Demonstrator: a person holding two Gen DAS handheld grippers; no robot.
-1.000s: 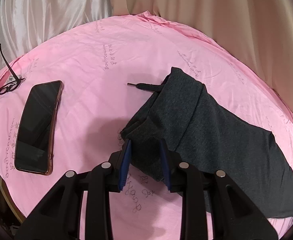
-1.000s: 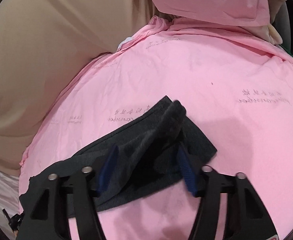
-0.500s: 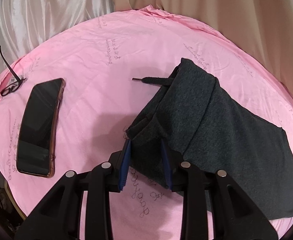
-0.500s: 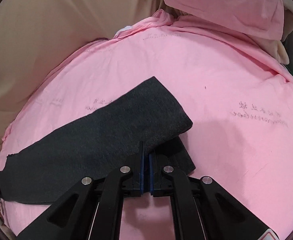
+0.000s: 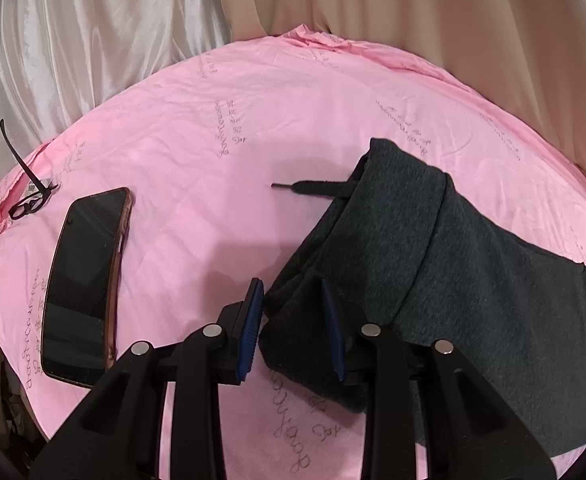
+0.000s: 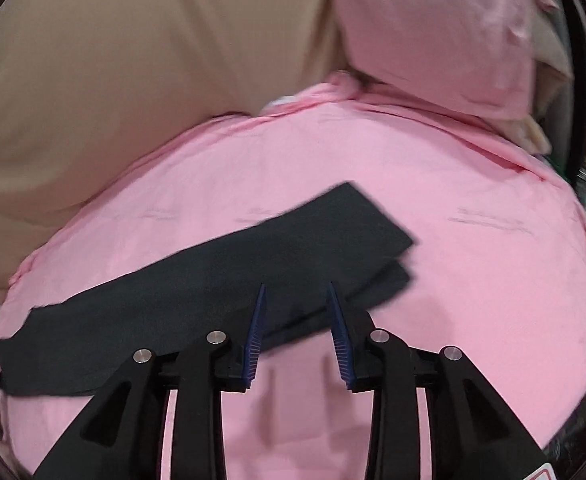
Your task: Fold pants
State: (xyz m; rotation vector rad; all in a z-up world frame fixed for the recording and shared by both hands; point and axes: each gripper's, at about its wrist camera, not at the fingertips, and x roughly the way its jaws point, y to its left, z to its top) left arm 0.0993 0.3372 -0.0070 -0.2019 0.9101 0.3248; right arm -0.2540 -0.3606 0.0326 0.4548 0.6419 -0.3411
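Lying half-folded on the pink bed (image 5: pixel 293 120), the pants (image 5: pixel 473 280) stay pinched at the waistband by the left gripper (image 5: pixel 293 322), while the right gripper (image 6: pixel 297 332), its jaws just opening, has released the legs, which may slide apart.

the dark grey pants (image 5: pixel 473 280) are lying folded lengthwise on the pink sheet, legs stacked one over the other, waistband bunched at one end, its drawstring (image 5: pixel 313 187) trailing onto the sheet.
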